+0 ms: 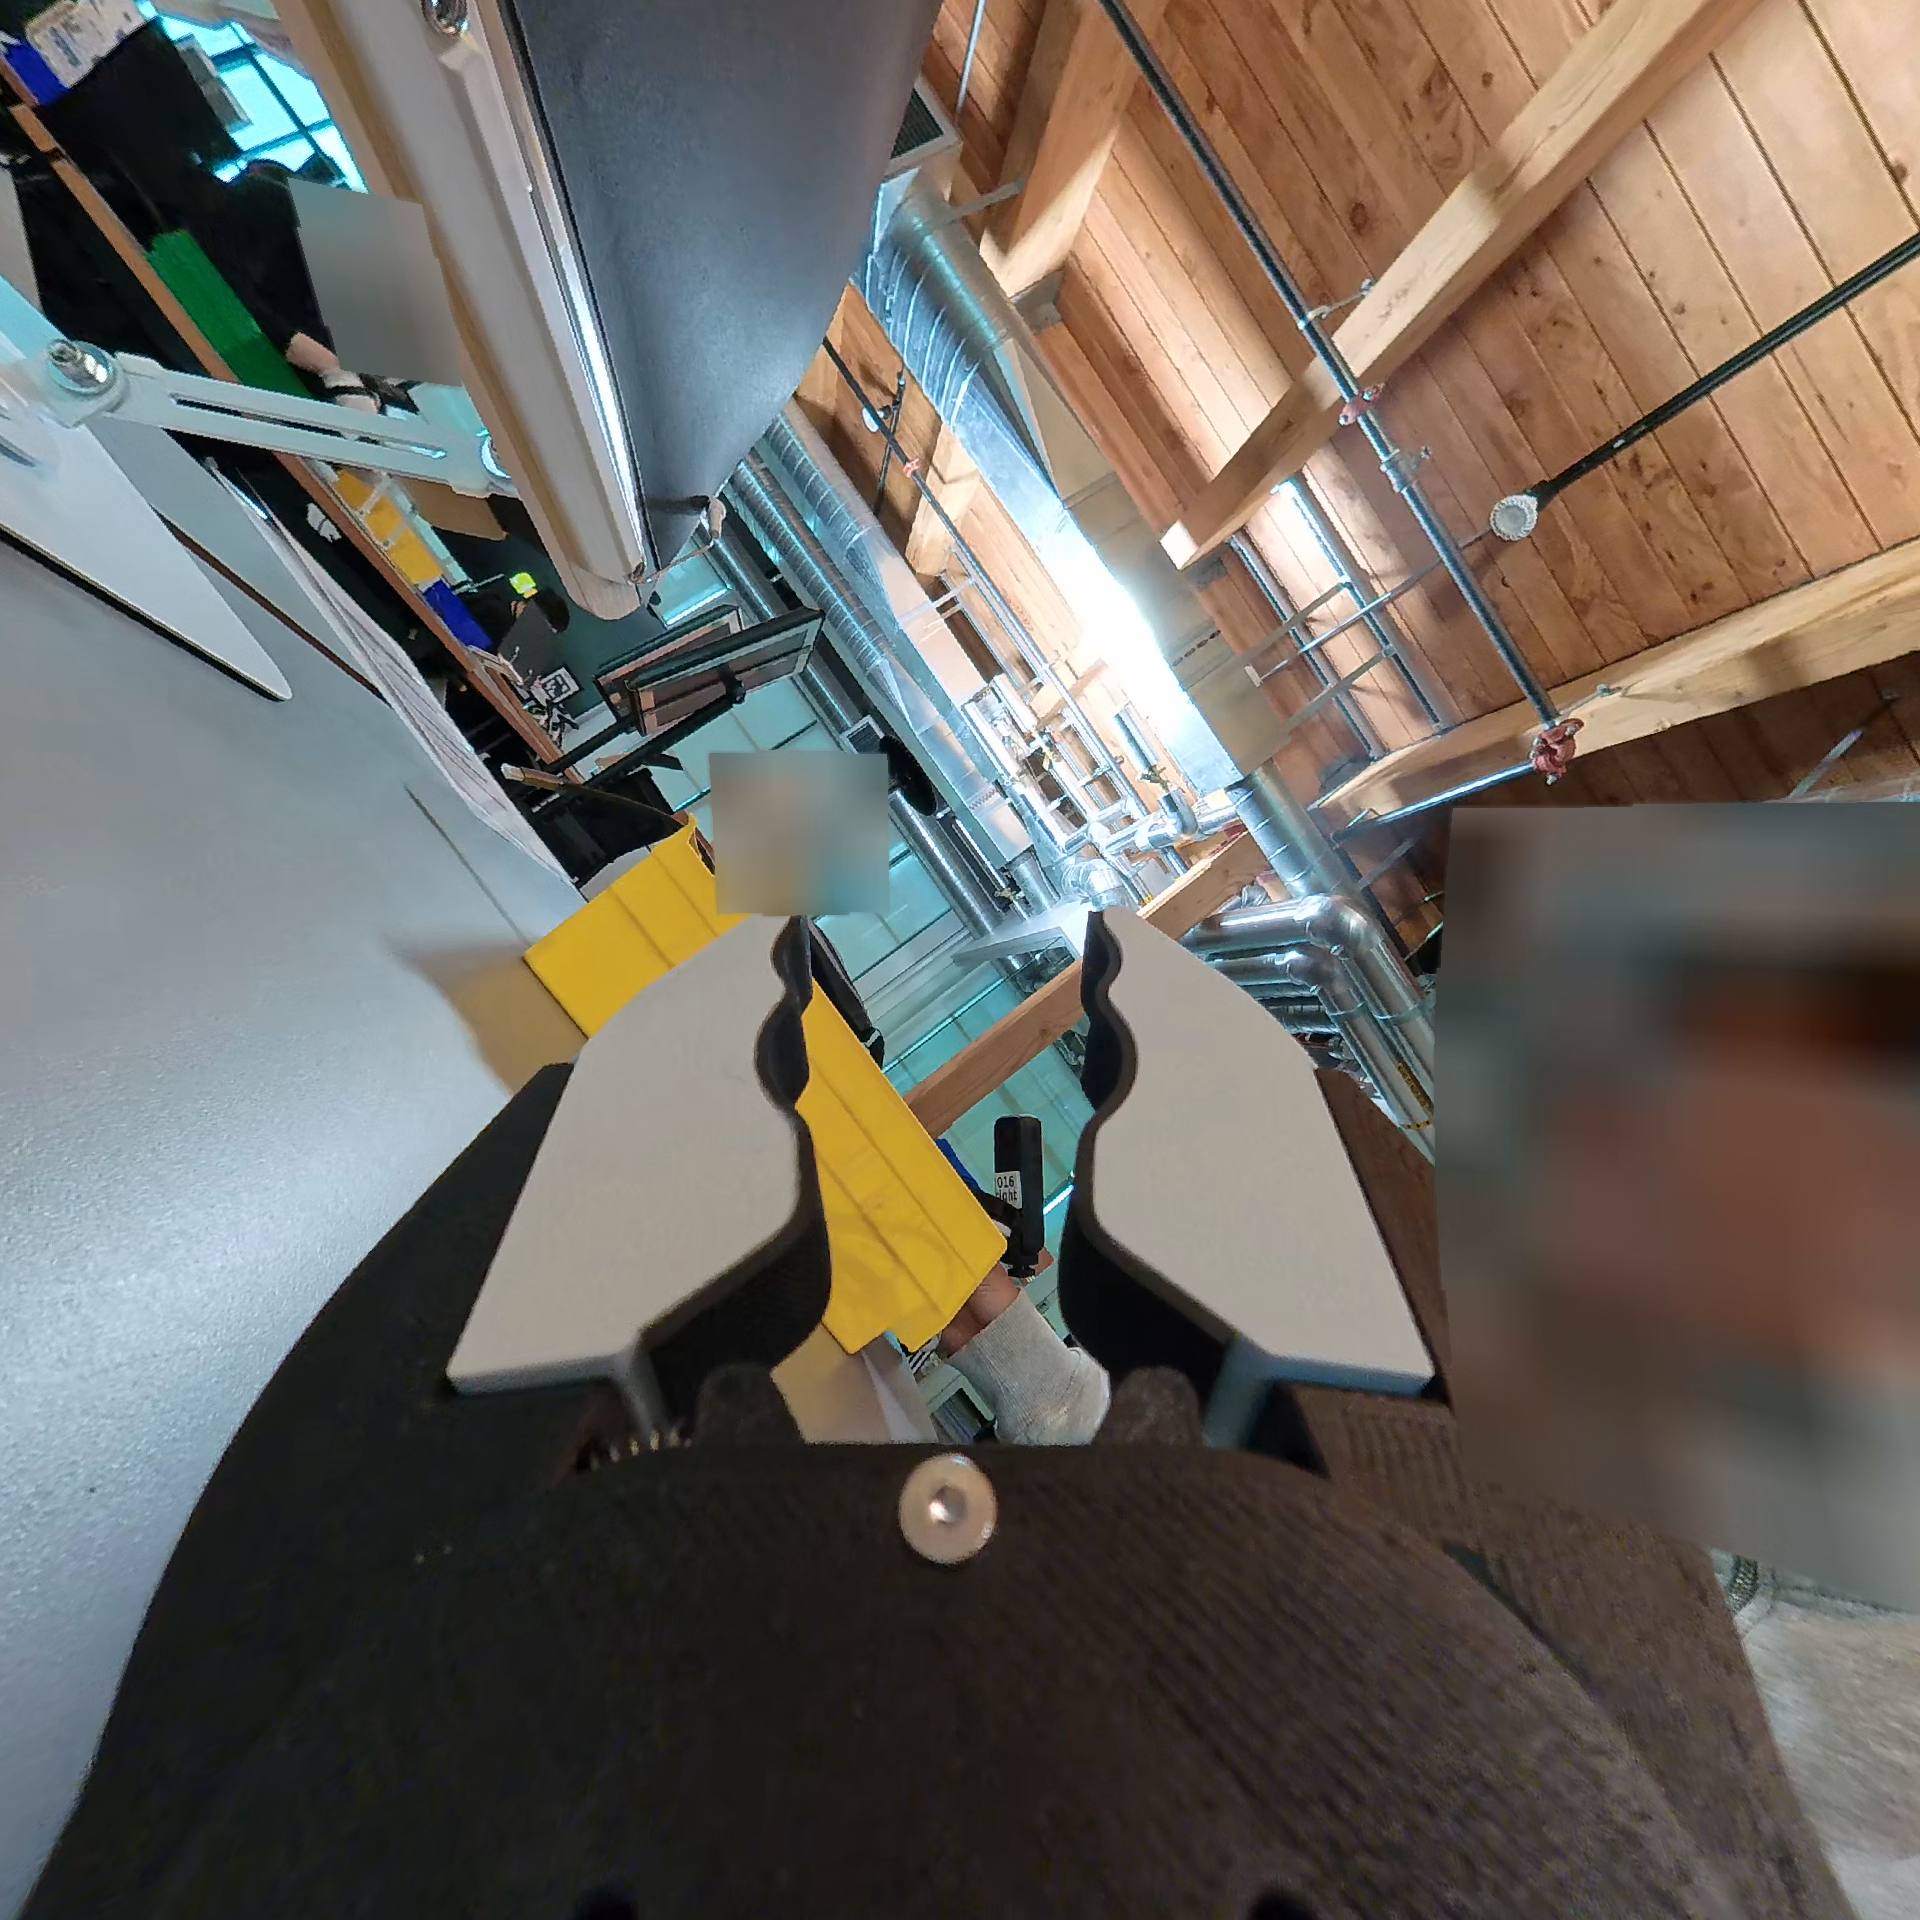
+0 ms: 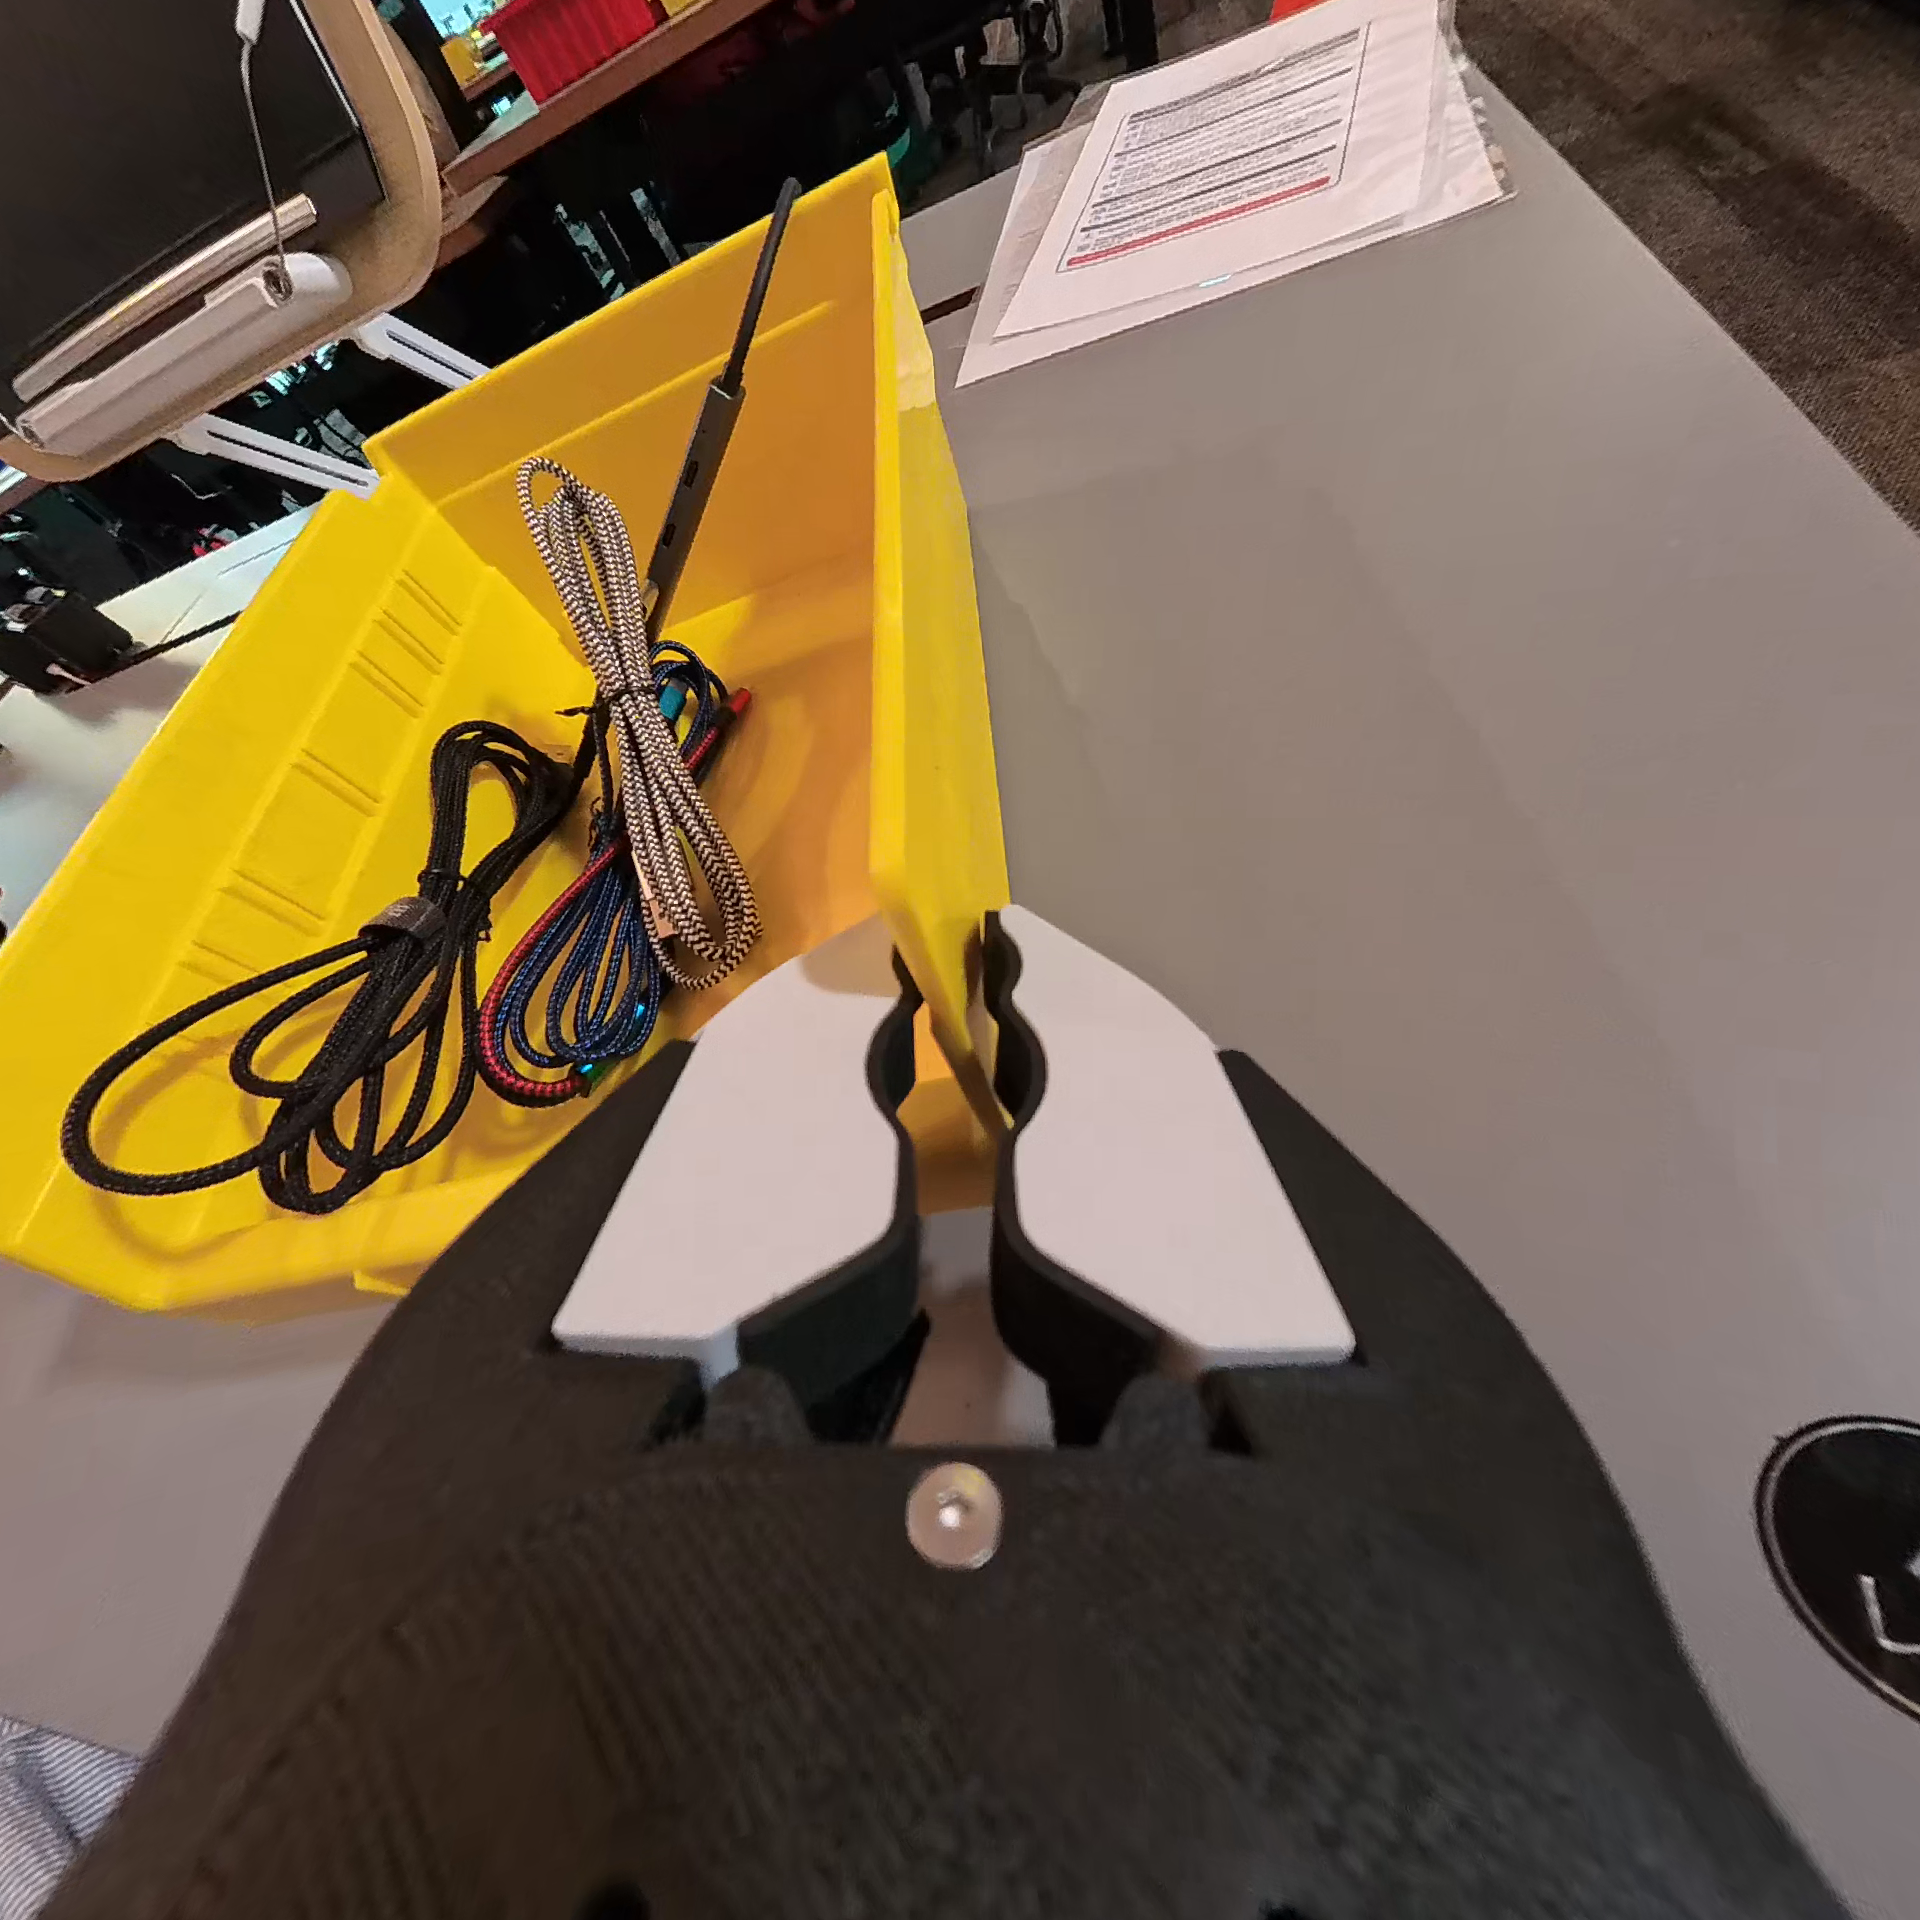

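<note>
While unreadable, printed sheet (image 2: 1236, 166) beyond yellow bin (image 2: 925, 665).

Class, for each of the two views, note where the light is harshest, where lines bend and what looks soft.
Left wrist view: a ceiling light burns out to white, the ceiling beams splay outward at the edges, and the left gripper is sharp. Right wrist view: light is even, with a glossy sheen on the yellow bin wall, the table edge curves, and the right gripper is crisp.

Bright, even indoor light; ceiling glare (image 1: 1132, 623) blows out; wide-angle edges bend.
</note>
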